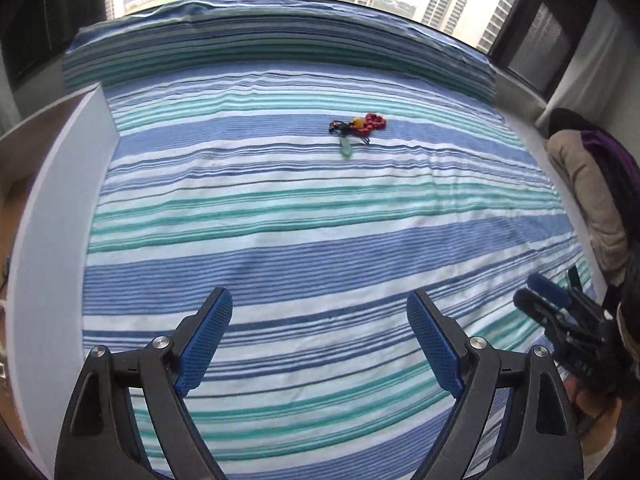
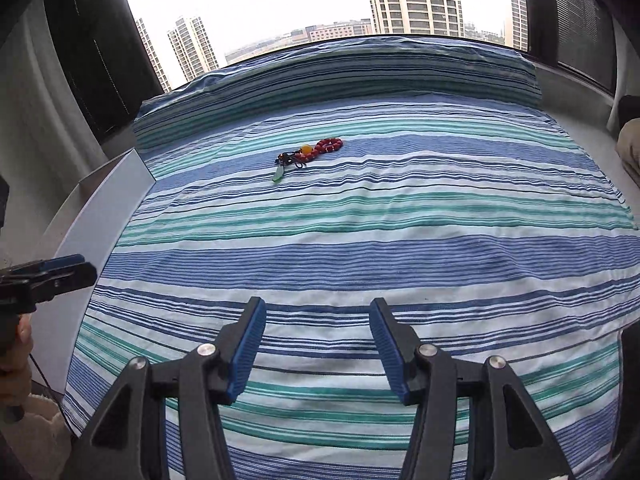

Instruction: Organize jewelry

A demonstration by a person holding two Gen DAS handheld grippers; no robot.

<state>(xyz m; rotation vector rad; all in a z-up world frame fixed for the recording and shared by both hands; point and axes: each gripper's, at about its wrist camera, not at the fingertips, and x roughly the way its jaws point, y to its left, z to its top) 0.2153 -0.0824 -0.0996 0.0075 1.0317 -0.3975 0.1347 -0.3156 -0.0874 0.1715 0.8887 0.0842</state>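
Note:
A small heap of jewelry lies on the far middle of the striped bed (image 1: 320, 232): a red bead bracelet (image 1: 374, 121) with an orange bead, a black cord (image 1: 337, 125) and a pale green pendant (image 1: 345, 148). The right wrist view shows the same red beads (image 2: 329, 145) and green pendant (image 2: 279, 175). My left gripper (image 1: 319, 300) hangs open over the near part of the bed, empty and well short of the jewelry. My right gripper (image 2: 317, 308) is open too, less wide, with nothing between its fingers. Each gripper appears in the other's view: the right gripper (image 1: 528, 289) and the left gripper (image 2: 85, 266).
A raised striped bolster (image 1: 280, 48) runs along the bed's far end below a window. A white panel (image 1: 60, 208) borders the bed's left side. Beige and purple clothes (image 1: 588, 184) are piled at the right edge.

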